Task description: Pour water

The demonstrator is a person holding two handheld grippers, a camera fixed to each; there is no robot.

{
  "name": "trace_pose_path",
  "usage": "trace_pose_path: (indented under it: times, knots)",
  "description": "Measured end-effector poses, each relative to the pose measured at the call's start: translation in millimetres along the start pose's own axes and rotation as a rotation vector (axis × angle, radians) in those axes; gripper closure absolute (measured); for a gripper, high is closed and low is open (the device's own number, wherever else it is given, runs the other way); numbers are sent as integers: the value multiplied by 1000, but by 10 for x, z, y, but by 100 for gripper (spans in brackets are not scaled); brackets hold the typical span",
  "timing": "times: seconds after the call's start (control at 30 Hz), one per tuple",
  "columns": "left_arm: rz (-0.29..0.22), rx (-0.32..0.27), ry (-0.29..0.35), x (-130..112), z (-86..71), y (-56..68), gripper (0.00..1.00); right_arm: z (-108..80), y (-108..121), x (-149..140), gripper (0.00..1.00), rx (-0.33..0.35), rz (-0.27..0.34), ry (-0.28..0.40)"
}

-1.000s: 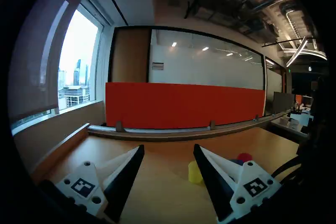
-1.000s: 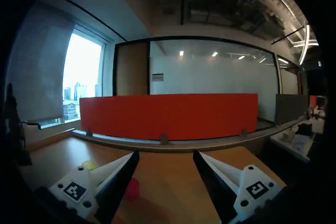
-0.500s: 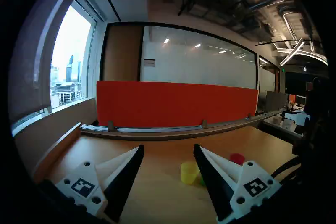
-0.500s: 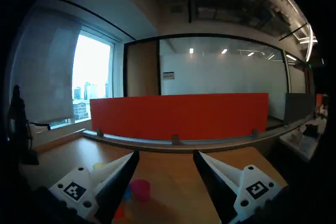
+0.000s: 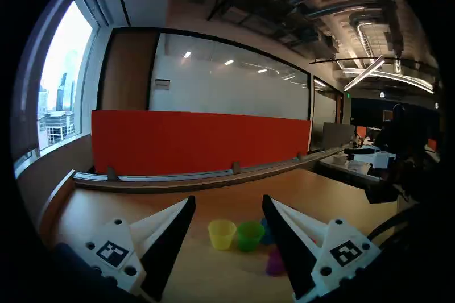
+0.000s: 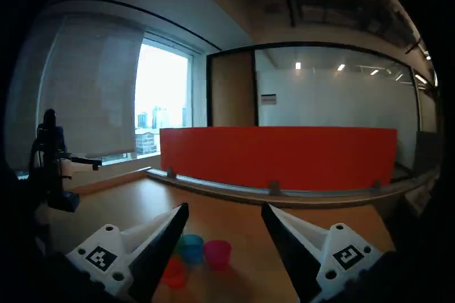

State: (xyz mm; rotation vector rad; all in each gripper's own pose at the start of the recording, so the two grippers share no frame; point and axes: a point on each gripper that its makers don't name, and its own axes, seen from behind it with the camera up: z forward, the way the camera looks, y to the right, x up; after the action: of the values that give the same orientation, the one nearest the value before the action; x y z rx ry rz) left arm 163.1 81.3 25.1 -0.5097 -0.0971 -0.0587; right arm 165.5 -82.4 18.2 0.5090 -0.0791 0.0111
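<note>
Small plastic cups stand in a cluster on the wooden table [image 5: 318, 189]. In the left gripper view a yellow cup [image 5: 222, 233] and a green cup [image 5: 249, 235] sit between the fingers' tips, with a blue cup [image 5: 265, 231] behind and a purple cup [image 5: 275, 261] nearer, beside the right finger. My left gripper [image 5: 227, 203] is open and holds nothing. In the right gripper view a blue cup [image 6: 192, 248], a pink cup [image 6: 217, 253] and a red cup [image 6: 173, 272] stand low between the fingers. My right gripper [image 6: 224, 212] is open and holds nothing.
A red divider panel [image 5: 199, 141] runs along the table's far edge. A window [image 6: 162, 112] lies to the left. A dark stand with a device [image 6: 51, 161] rises at the left edge of the right gripper view. More desks [image 5: 364, 161] lie to the right.
Both views have swung and dropped toward the cups: the left gripper view turned right, the right gripper view turned left. More cups now stand between the fingers, and they appear closer.
</note>
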Motion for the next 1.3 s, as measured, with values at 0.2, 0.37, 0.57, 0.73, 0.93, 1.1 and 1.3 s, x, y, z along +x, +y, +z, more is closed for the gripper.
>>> trace_pose_path:
  times: [0.2, 0.37, 0.57, 0.73, 0.93, 1.1, 1.3]
  knots:
    - [3, -40, 0, 9, 36, 42, 13, 11, -125, 48, 1, 70, 28, -1]
    - [37, -67, -19, -23, 62, 69, 13, 12, -138, 8, 1, 91, 0, -23]
    - [48, -108, -49, -86, 112, 133, 13, 9, -137, -129, 1, 108, -32, -81]
    - [70, -135, -82, -156, 146, 146, 13, 1, -137, -232, 1, 127, -60, -133]
    - [97, -169, -123, -264, 199, 194, 13, -15, -123, -313, 1, 144, -108, -179]
    - [107, -199, -151, -335, 238, 247, 13, -24, -110, -373, 1, 155, -149, -212]
    - [124, -225, -169, -402, 277, 271, 13, -18, -112, -426, 1, 168, -169, -243]
